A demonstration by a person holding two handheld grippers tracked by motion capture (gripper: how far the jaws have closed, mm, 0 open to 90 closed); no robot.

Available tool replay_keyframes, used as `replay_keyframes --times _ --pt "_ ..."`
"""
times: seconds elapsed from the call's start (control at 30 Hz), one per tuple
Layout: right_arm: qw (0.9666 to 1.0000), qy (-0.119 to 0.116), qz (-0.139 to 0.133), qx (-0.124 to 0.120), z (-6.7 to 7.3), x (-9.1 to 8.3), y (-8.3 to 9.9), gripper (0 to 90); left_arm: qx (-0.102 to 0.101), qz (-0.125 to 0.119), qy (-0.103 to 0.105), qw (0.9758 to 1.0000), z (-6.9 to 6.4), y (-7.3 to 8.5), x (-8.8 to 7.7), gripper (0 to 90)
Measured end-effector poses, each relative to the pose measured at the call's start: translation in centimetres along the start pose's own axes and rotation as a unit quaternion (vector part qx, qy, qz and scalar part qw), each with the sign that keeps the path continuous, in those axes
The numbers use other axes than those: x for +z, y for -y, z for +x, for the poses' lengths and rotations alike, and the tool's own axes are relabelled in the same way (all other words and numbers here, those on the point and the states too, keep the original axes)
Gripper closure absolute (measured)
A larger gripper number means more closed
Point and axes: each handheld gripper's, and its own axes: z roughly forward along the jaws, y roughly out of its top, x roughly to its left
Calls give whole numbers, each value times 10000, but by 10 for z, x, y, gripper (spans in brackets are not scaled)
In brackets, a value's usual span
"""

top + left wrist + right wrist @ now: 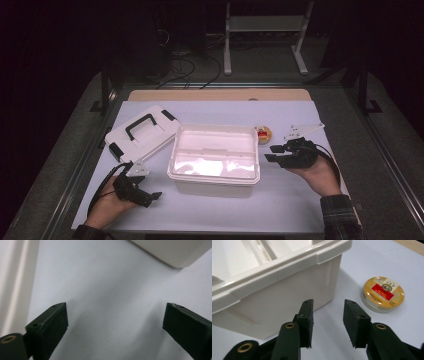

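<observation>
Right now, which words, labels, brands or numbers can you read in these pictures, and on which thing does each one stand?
Round tin, lid label: gold with a red band and a small emblem; it bears print, too blurred to read.
White box: no text.
Lid with black handle: no text.
Left gripper and right gripper: no marking readable.
So no text can be quoted.

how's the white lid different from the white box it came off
The lid lies flat and shallow on the table's left side, turned at an angle; the box sits deep and squarer to the table edge in the middle. The lid carries a black handle and black latches; the box is plain white, open at the top, with moulded compartments inside. Both are white plastic, rectangular with rounded corners, and rest untouched by either gripper.
</observation>
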Motion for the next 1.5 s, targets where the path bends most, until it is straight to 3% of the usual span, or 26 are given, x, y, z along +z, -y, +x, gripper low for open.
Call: replay_keyframes --times 0.03,0.3,0.43,0.57,0.7,1.0,1.5 --pt "10000 13 5 -16 0 -4 -1 578 -125 -104 35 9999 1 3 1 24" --pt "9999 8 -133 -42 -1 -27 -11 515 -229 -704 65 9972 2 20 1 13" --pt "9996 -29 -157 -211 4 -34 -24 440 -233 -707 65 9972 2 20 1 13" --pt "9993 -211 -127 -298 6 -37 -37 328 -231 -704 67 9972 2 20 1 13" --pt "9982 -243 95 -545 12 -36 -51 262 -229 -705 64 9972 2 20 1 13" --pt "9937 -484 306 -964 27 -24 -85 262 -233 -709 65 9972 2 20 1 13" --pt "9872 -745 504 -1316 47 8 -120 300 -237 -707 74 9972 2 20 1 13"
